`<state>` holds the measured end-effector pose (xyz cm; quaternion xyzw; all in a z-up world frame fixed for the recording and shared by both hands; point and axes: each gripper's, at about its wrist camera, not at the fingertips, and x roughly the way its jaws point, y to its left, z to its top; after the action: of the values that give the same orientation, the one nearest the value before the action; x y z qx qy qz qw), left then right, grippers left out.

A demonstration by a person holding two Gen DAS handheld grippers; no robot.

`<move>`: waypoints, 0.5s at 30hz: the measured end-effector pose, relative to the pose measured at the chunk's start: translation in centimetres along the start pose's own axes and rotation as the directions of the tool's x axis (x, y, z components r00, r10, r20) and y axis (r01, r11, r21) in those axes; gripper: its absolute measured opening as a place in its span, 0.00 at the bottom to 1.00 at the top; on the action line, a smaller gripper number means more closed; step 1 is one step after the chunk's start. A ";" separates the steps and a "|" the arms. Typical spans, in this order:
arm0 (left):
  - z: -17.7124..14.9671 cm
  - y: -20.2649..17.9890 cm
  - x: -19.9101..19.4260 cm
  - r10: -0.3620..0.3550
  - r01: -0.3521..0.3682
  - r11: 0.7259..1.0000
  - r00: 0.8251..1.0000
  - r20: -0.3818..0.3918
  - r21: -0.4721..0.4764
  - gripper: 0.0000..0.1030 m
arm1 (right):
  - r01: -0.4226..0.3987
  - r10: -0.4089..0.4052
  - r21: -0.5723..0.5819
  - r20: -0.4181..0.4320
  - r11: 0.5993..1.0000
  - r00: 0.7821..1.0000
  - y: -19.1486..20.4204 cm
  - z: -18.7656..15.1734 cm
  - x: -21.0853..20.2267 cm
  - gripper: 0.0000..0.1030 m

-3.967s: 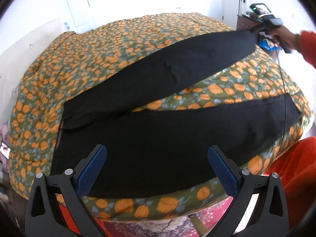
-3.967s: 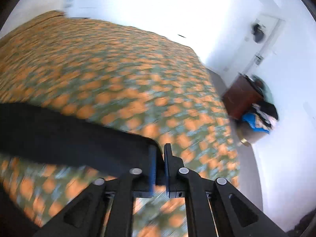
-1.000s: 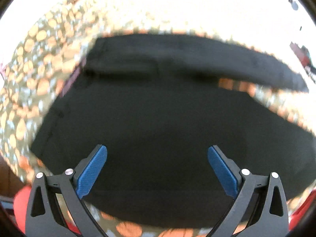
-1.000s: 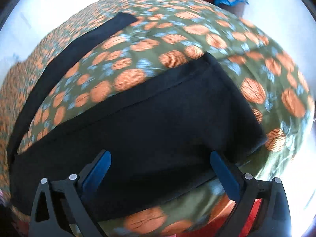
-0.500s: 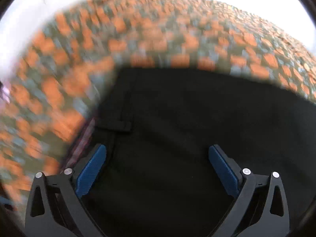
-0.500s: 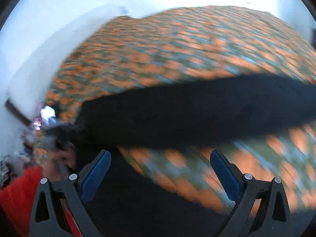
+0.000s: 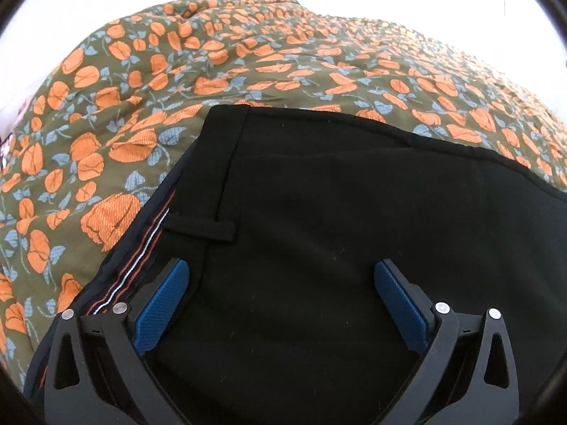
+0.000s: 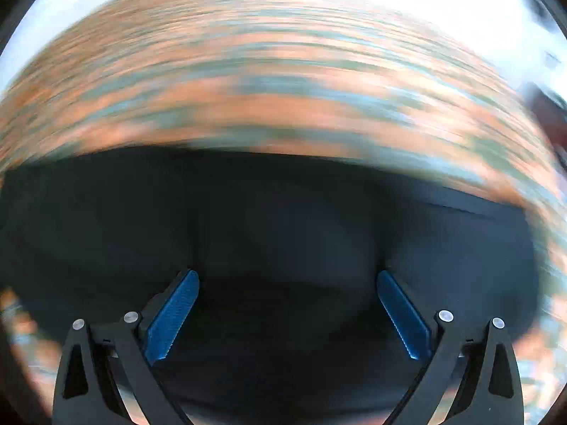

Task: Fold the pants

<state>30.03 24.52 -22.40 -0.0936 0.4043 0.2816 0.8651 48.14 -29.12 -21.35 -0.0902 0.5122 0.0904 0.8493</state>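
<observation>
step: I'm lining up on the waistband (image 7: pixel 198 226) for the next fold | pants (image 7: pixel 354 230) flat on bedspread (image 7: pixel 248 56) | left gripper (image 7: pixel 281 279) wide, empty | right gripper (image 8: pixel 287 290) wide, empty, view blurred | next: pinch waistband corner

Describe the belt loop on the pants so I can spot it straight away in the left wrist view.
Start at the floral bedspread, then find the black pants lying on it. Follow their waistband down from the top corner: the belt loop is a short raised black strap crossing it, beside the red-and-white striped lining.
</observation>
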 end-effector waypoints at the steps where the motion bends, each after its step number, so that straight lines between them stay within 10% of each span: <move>1: 0.0 0.0 0.0 0.001 -0.001 1.000 1.000 0.003 0.000 1.00 | 0.072 -0.069 0.088 -0.036 0.994 0.997 -4.5 0.0 0.3 0.99; 5: 0.0 0.0 0.3 0.003 -0.003 1.000 1.000 0.010 0.000 1.00 | 0.250 -0.225 0.394 -0.110 0.884 0.968 -17.3 0.3 -1.7 0.99; 10: 0.0 0.0 0.4 0.004 -0.004 1.000 1.000 0.011 0.000 1.00 | 0.041 -0.039 0.401 -0.014 0.915 0.999 -18.6 1.6 -1.2 0.96; 12: 0.0 0.0 0.4 0.005 -0.005 1.000 1.000 0.011 0.000 1.00 | 0.067 -0.046 0.338 -0.072 0.939 0.996 -17.9 1.7 0.2 0.40; 15: 0.0 0.0 0.4 0.004 -0.004 1.000 1.000 0.011 0.000 1.00 | 0.050 -0.042 0.348 -0.032 0.936 0.999 -17.6 0.5 -0.3 0.07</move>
<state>30.24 24.74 -22.74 -0.0913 0.3997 0.2840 0.8667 52.76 -45.99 -19.76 0.0486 0.5279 -0.0226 0.8476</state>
